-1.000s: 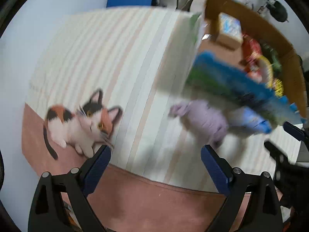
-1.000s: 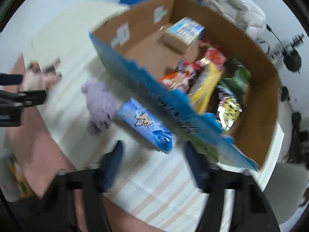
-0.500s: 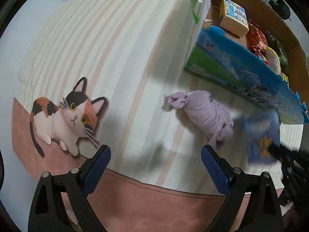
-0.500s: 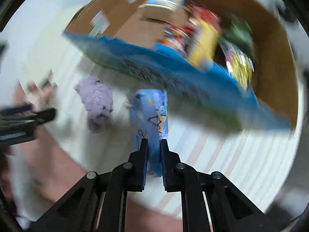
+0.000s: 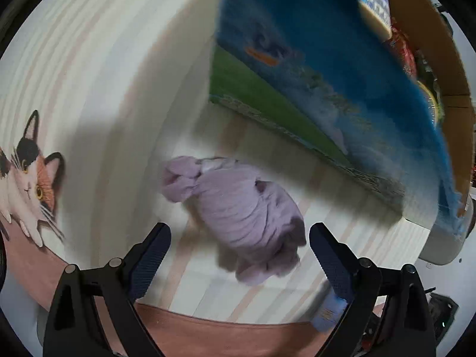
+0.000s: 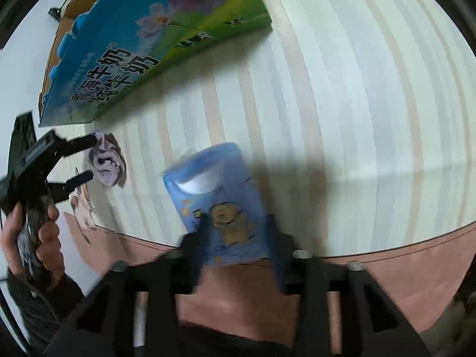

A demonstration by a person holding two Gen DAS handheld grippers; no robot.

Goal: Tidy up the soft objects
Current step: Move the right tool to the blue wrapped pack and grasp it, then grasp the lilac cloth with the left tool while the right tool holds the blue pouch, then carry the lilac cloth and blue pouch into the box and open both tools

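A crumpled lilac cloth [image 5: 238, 208] lies on the striped mat beside the blue-sided cardboard box [image 5: 312, 68]. My left gripper [image 5: 238, 247] is open, its fingers on either side of the cloth's near end. In the right wrist view the cloth [image 6: 105, 160] sits between the left gripper's fingers [image 6: 80, 178]. My right gripper [image 6: 238, 235] is shut on a blue tissue pack [image 6: 220, 199] with a bear print, held above the mat. A corner of that pack shows in the left wrist view [image 5: 327, 315].
The cardboard box [image 6: 142, 50] holds several snack packets [image 5: 401, 47]. A cat picture [image 5: 26, 175] is printed on the mat at the left. The mat's pink border [image 6: 401, 267] runs along the near edge. A hand [image 6: 38, 238] holds the left gripper.
My left gripper has moved forward over the lilac cloth, which now sits between its fingers. My right gripper has swung away from the box with the tissue pack in its grip.
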